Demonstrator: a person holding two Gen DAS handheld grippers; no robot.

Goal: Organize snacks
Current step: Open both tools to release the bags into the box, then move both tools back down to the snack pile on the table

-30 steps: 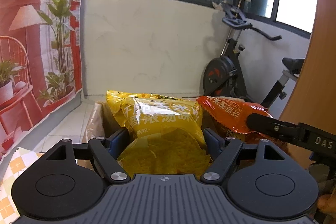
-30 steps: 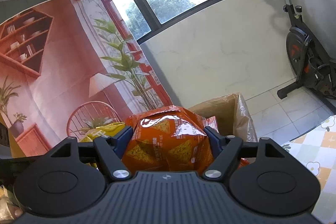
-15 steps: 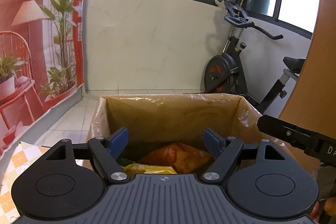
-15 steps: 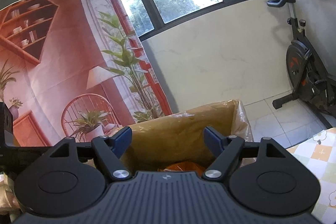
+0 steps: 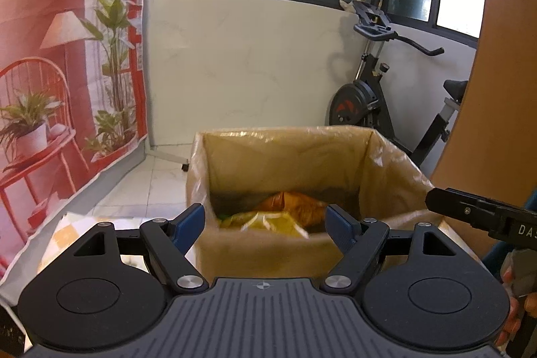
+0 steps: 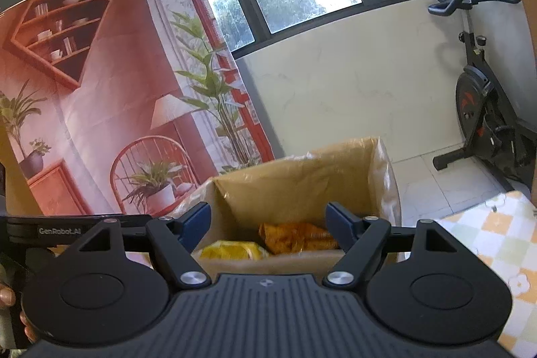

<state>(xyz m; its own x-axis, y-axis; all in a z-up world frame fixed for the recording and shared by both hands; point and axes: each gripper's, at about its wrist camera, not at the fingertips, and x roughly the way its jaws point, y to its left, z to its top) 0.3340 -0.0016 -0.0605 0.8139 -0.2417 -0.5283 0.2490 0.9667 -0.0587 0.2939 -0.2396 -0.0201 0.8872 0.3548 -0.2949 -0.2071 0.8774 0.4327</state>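
Observation:
A cardboard box point(image 5: 288, 153) with a clear plastic liner stands in front of both grippers, also seen as the box point(image 6: 295, 187) in the right wrist view. Inside it lie a yellow snack bag point(image 5: 268, 222) and an orange snack bag point(image 5: 295, 203); the right wrist view shows the yellow bag point(image 6: 231, 250) on the left and the orange bag point(image 6: 295, 235) on the right. My left gripper point(image 5: 265, 223) is open and empty, just short of the box's near wall. My right gripper point(image 6: 268, 225) is open and empty too, at the near rim.
An exercise bike point(image 5: 379, 96) stands by the white wall at the right. A printed backdrop point(image 6: 110, 96) of a red room hangs at the left. A checked tablecloth point(image 6: 496, 230) covers the table beside the box. The other gripper's body point(image 5: 483, 217) reaches in from the right.
Both grippers held bags a second ago: the left a yellow one, the right an orange one. Both bags now lie in the box, and both grippers have drawn back from it, empty.

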